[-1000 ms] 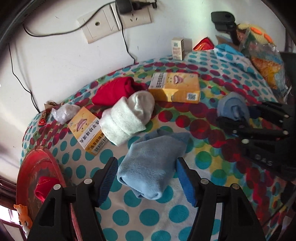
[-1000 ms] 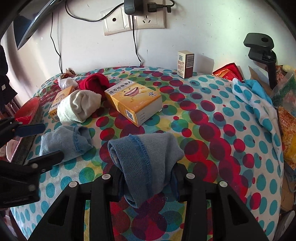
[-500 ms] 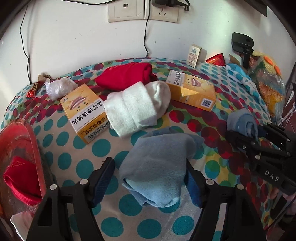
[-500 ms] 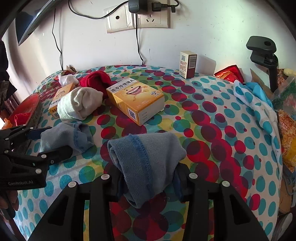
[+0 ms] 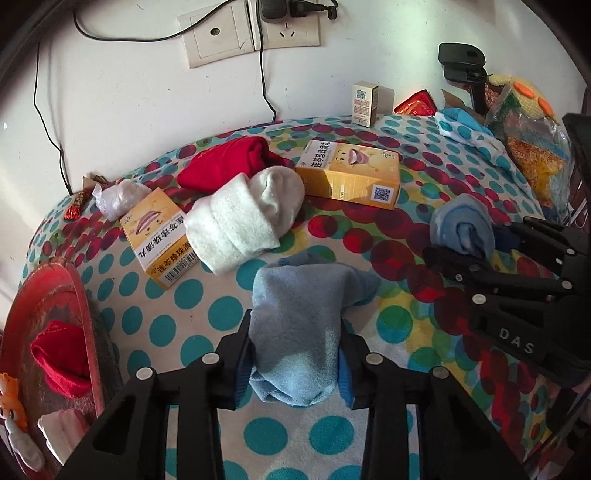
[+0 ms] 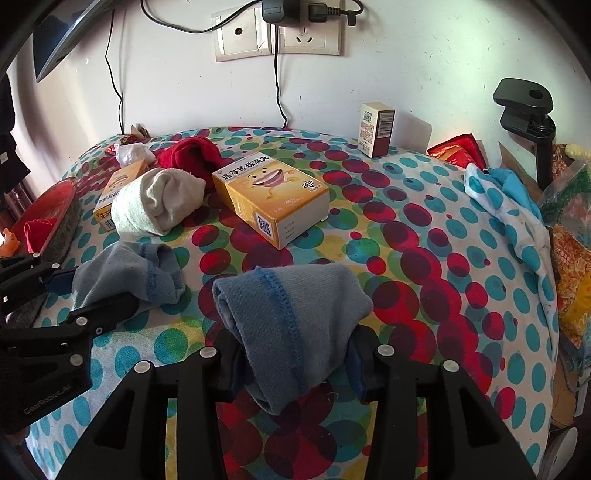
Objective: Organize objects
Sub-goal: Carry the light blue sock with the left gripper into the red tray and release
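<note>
Since a second earlier the left gripper (image 5: 295, 354) had closed: its blue pads, then spread either side of the light blue sock (image 5: 299, 317), now pressed into the cloth and pinched it. The right gripper (image 6: 291, 354) had kept its grasp, jaws clamped on the second blue sock (image 6: 291, 314), whose stitched cuff stuck up between the fingers.

Both socks sat low over the polka-dot tablecloth (image 6: 424, 236); whether they touched it could not be told. In the left wrist view the right gripper entered from the right with its sock bunched at the tips. In the right wrist view the left gripper came in from the left.

Just beyond the left gripper's sock lay a rolled white sock (image 5: 243, 221), resting against a small yellow box (image 5: 159, 236) on its left. Behind the white sock lay a red sock (image 5: 229, 164), and to its right a larger yellow box (image 6: 273, 195) lay flat. At the left edge of the table stood a red tray (image 5: 79, 295) holding a piece of red cloth (image 5: 61, 354).

Farthest back, near the wall, a small white box (image 6: 376, 127) stood upright, well apart from the rest. Above it a wall socket (image 6: 306, 33) carried a plugged-in charger.
</note>
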Demonstrator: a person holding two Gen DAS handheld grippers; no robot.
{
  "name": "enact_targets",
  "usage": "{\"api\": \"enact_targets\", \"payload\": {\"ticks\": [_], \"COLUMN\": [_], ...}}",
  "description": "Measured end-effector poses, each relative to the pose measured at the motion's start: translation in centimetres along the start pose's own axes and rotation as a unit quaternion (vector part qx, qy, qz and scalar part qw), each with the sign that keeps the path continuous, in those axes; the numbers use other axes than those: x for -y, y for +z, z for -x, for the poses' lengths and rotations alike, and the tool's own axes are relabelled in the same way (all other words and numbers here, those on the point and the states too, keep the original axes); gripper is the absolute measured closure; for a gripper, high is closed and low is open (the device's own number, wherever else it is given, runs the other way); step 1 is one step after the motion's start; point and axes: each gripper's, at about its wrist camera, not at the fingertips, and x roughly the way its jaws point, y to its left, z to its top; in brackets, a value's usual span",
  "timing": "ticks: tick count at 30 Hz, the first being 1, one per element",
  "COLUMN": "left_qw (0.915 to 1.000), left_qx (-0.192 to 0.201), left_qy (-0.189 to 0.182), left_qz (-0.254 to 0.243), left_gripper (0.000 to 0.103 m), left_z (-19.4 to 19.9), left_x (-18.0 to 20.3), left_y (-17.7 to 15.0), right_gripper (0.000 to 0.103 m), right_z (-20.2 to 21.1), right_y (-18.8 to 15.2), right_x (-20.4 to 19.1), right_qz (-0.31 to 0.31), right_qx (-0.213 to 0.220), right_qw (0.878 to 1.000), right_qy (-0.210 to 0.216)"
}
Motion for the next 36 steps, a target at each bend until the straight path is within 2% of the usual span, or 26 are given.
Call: {"api": "enact_targets", "payload": {"ticks": [8,12,21,26,36], "left_qw": [0.9998,0.9995,0.9976,0.9952,0.9827], "left_qx": [0.005,0.019,0.043,0.046,0.022], "left_qy": [0.002,0.008,0.035,0.051,0.116], "left_qz": [0.017,0.024,0.042,0.069,0.143], "left_gripper": [0.066,0.066,0.066,0.066,0.065], "left_z": [2.5,4.3,8.2,10.0,10.8], "left_x": [-1.5,-2.6,-6.4,-10.1,-19.1], "left_y": [-0.9,-1.1,-1.5,-1.8,-3.8], "right_gripper": [0.062,0.062,0.062,0.062,0.062], "right_z": [0.0,0.0,-0.1,-0.1,-0.1], "right_y": [0.0,0.0,0.0,-0.1,0.0], "right_x": [0.0,0.1,0.0,0.0,0.0], "right_qz": [0.002,0.002,0.002,0.002,0.003], "right_qx": [0.0,0.0,0.0,0.0,0.0], "right_qw": [1.0,1.0,1.0,1.0,1.0], "right_qy": [-0.002,-0.002,-0.002,-0.002,-0.003]}}
